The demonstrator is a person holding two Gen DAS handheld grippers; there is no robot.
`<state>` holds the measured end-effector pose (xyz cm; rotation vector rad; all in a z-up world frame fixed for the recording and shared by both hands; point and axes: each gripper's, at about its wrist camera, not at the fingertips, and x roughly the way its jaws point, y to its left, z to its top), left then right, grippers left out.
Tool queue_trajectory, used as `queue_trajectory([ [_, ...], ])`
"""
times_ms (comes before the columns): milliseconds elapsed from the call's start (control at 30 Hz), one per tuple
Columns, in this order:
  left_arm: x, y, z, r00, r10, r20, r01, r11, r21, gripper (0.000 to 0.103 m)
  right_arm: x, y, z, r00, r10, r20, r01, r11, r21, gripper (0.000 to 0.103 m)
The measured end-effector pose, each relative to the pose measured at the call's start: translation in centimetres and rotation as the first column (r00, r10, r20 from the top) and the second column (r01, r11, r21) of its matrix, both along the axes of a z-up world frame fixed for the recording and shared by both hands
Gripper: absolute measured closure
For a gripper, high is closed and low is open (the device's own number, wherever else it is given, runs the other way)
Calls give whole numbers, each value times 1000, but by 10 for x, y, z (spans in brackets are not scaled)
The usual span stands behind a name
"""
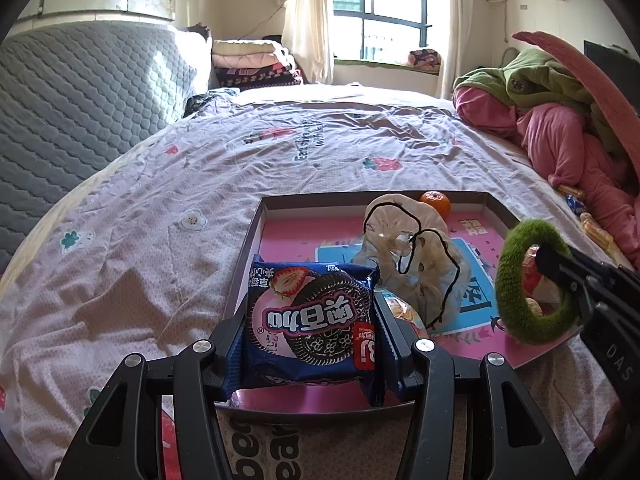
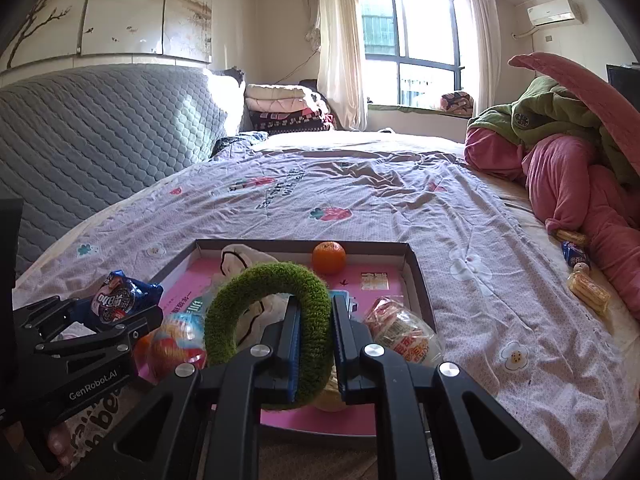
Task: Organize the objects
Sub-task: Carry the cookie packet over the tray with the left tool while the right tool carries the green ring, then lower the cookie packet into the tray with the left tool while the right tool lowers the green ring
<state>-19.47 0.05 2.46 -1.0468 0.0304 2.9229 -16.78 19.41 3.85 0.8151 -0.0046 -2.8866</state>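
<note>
Both tongs loaded over the near end of the tray [image 1: 256,240] on the bed [image 1: 160,200]. Left tongs [image 1: 314,344] clenched on the cookie packet [image 1: 312,320]: packet stands face-on to the left wrist camera, print upside down, long axis roughly upright, lower edge over the tray's near-left corner, so the drop spot lies straight ahead and below. Right tongs [image 2: 314,344] clenched on the green fuzzy ring [image 2: 272,320], gripped through the band on its right side; ring stands on edge, hole facing the camera, hanging over the tray's near-middle. In the left view the ring [image 1: 532,280] sits to the right of the packet, well apart, so the arms don't cross. Tray's long axis runs away from both cameras. Already inside: orange [image 2: 329,257] at the far wall, clear bag with black cord [image 1: 408,256] mid-tray, wrapped snack pack [image 2: 404,336] near-right. Free floor is judged far-left and far-right; left arm is nearer the left strip, right arm nearer the right. More snacks [image 2: 588,286] lie loose on the bed far right, closer to the right tongs
</note>
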Motion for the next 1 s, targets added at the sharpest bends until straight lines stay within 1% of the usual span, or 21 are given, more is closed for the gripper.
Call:
queue_trajectory([
  [233,0,0,-1,1000,-4,-3,4,1000,-11,47,-8,-7,-17,998,11,68,-13,999,30,88],
  [400,-2,-8,-1,1000,8,6,-8,1000,3,47,-10,-11,-26,994,14,105,-20,998,55,88],
  [667,-5,-19,-4,999,25,25,-26,999,35,46,-12,-11,-30,993,11,119,-19,998,65,88],
  [833,-11,-23,-11,997,29,69,-33,998,55,46,-13,-14,-32,992,10,125,-20,996,83,88],
  [1000,-14,-24,-17,995,30,93,-36,998,55,46,-12,-15,-32,992,11,126,-23,996,89,88],
])
